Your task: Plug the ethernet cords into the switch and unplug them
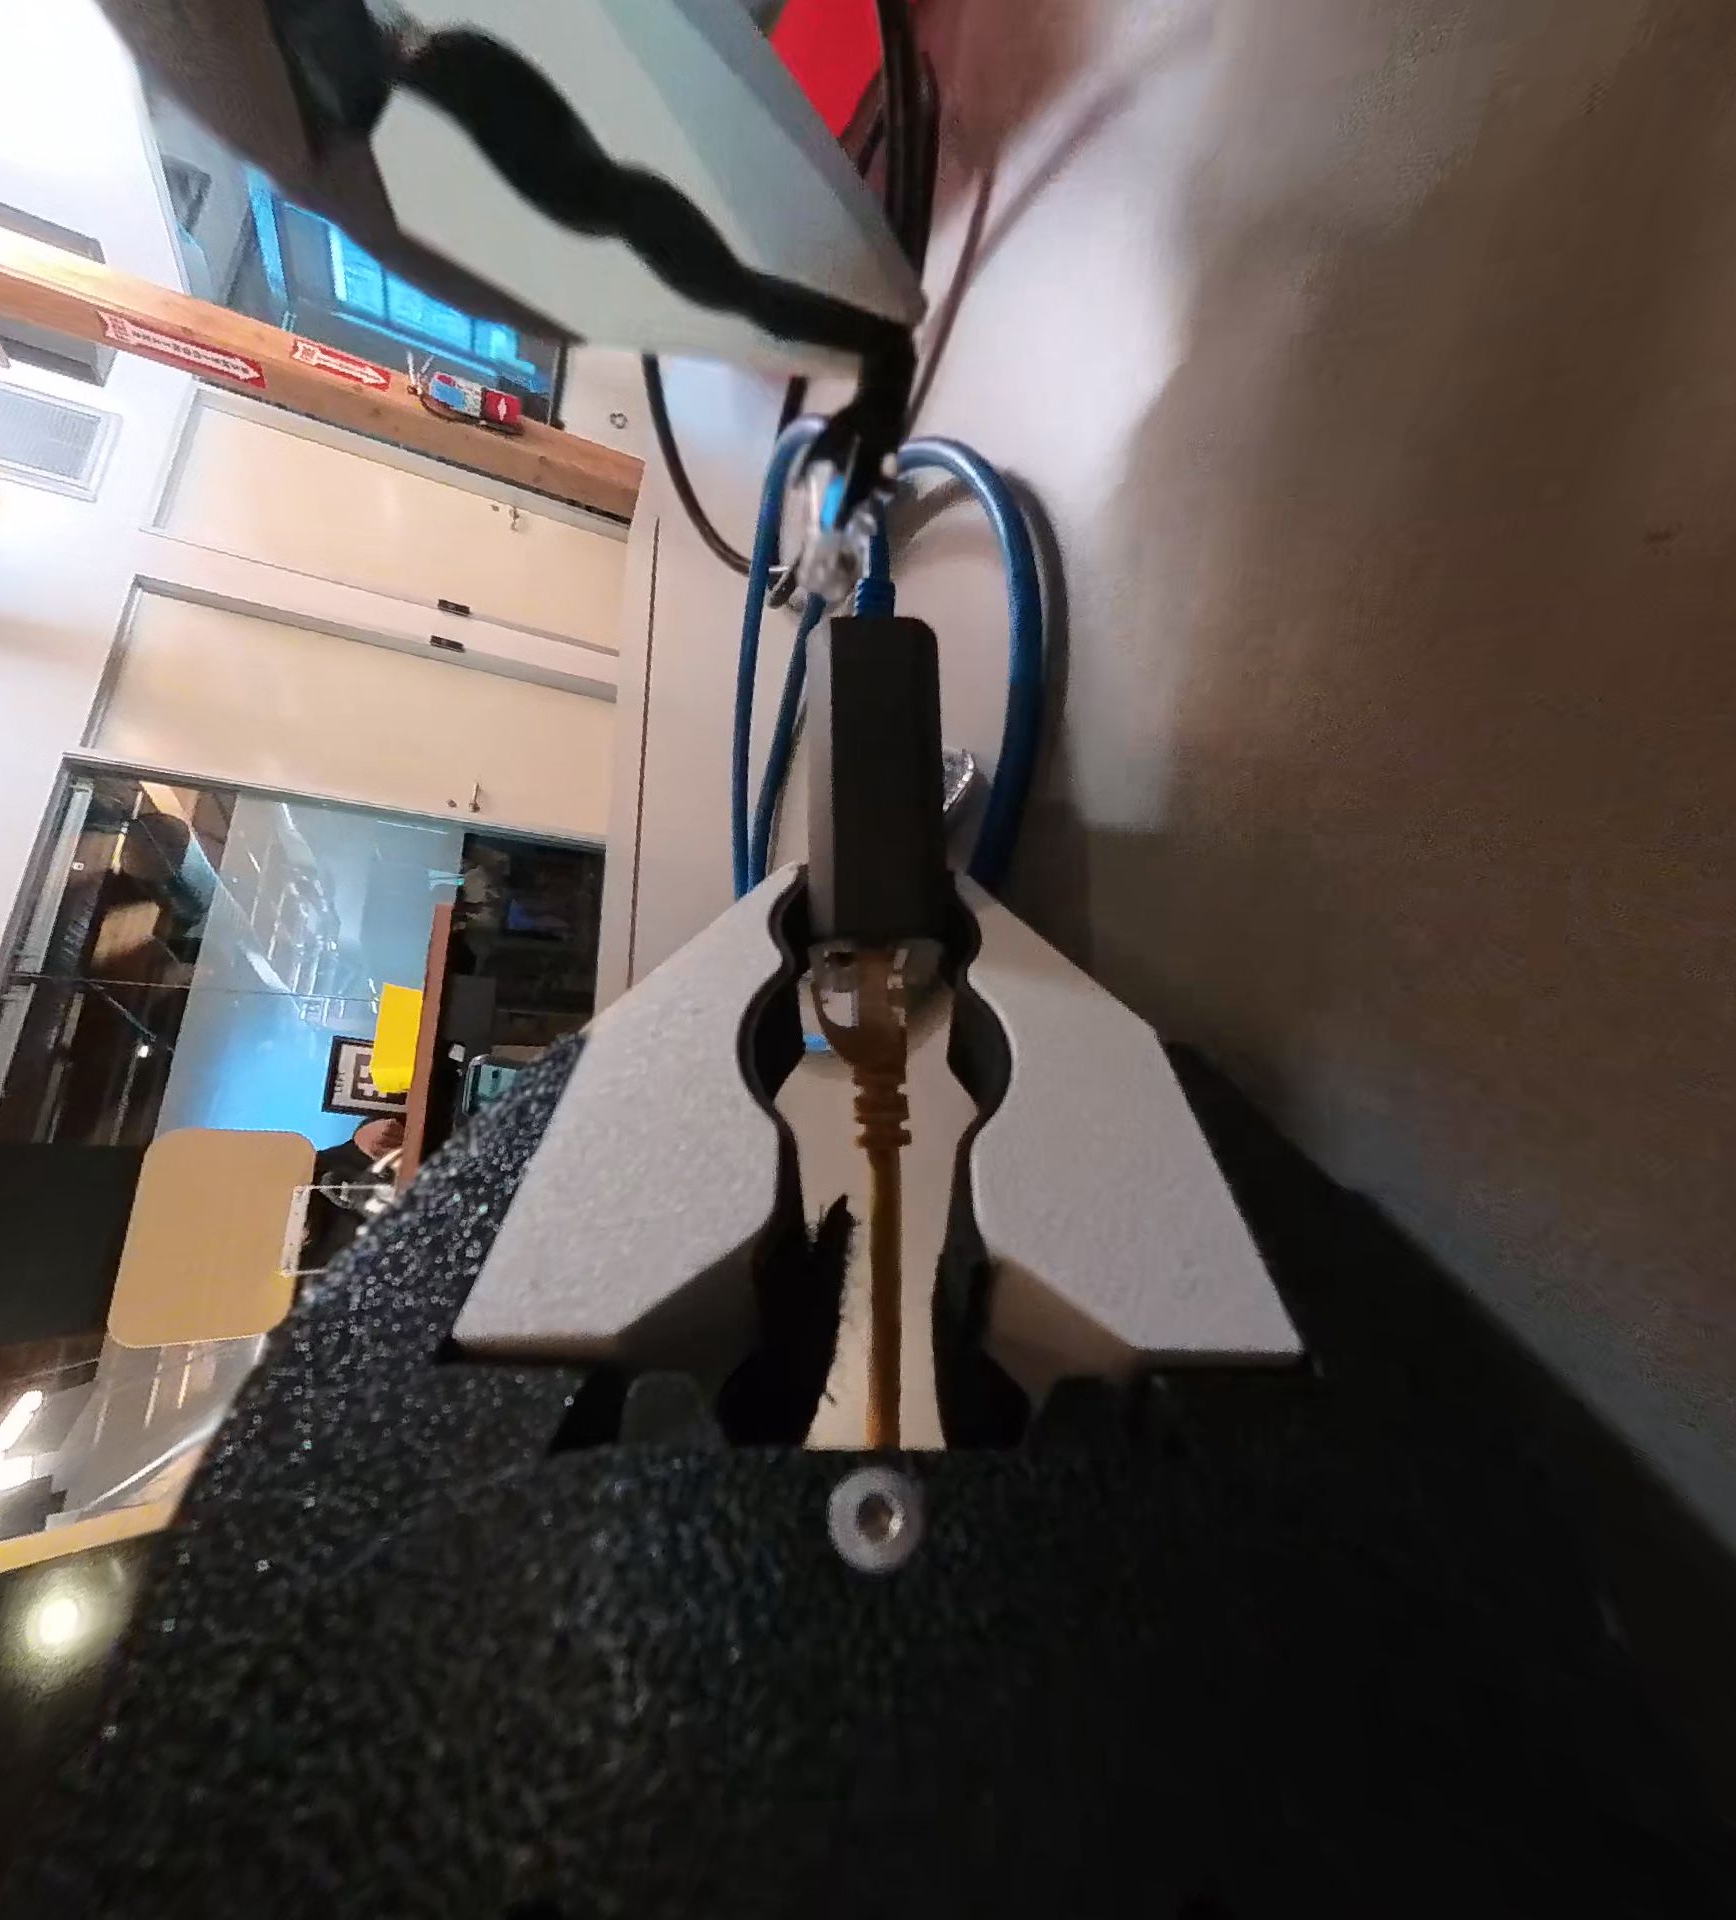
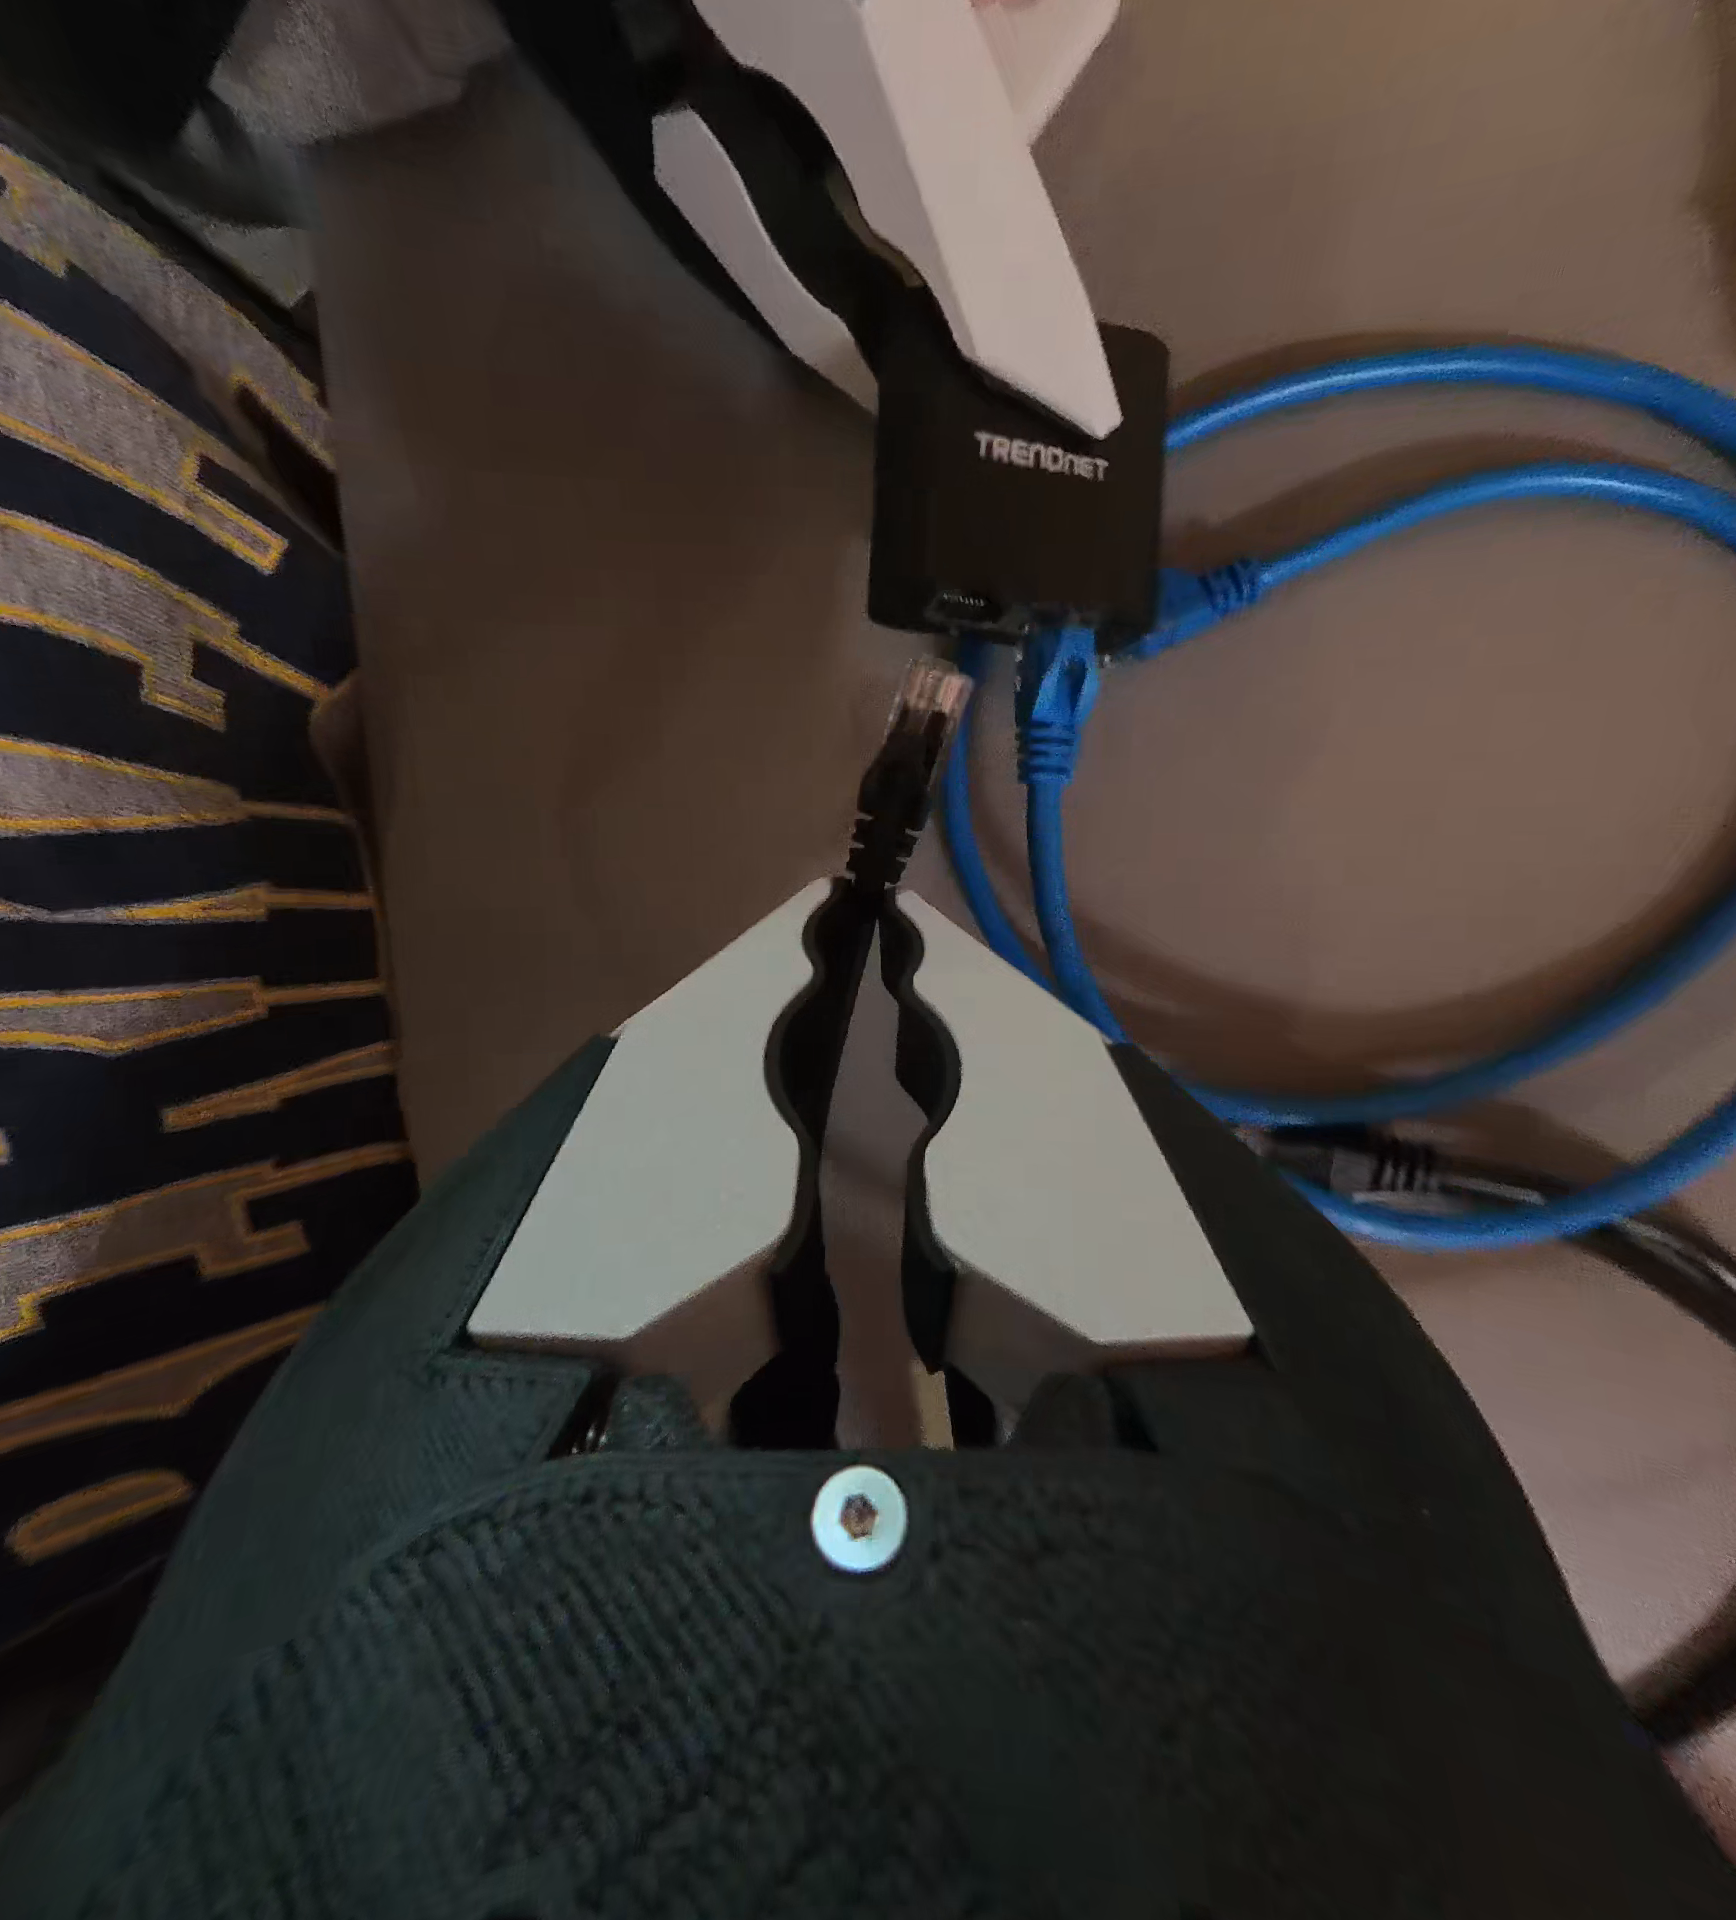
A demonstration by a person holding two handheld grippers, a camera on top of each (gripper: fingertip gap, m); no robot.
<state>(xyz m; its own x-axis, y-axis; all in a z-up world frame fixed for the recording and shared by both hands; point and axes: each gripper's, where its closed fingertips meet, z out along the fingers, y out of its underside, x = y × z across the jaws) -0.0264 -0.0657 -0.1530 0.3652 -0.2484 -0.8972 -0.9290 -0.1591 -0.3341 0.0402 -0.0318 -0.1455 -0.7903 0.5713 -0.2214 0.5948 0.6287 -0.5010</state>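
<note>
Plugging step: right gripper (image 2: 869,899) clamped on black ethernet cord (image 2: 890,800), left gripper (image 1: 879,904) gripping small black plastic switch (image 2: 1015,499). Next, probably lining up with free port.

Both grippers share one build. The left gripper (image 1: 879,914) has pale grey wedge-shaped fingers (image 1: 677,1132) with wavy black inner pads, on a speckled black body with a silver hex screw (image 1: 876,1519). The right gripper (image 2: 869,904) has a ribbed dark green-black body and a pale screw (image 2: 859,1534).
</note>
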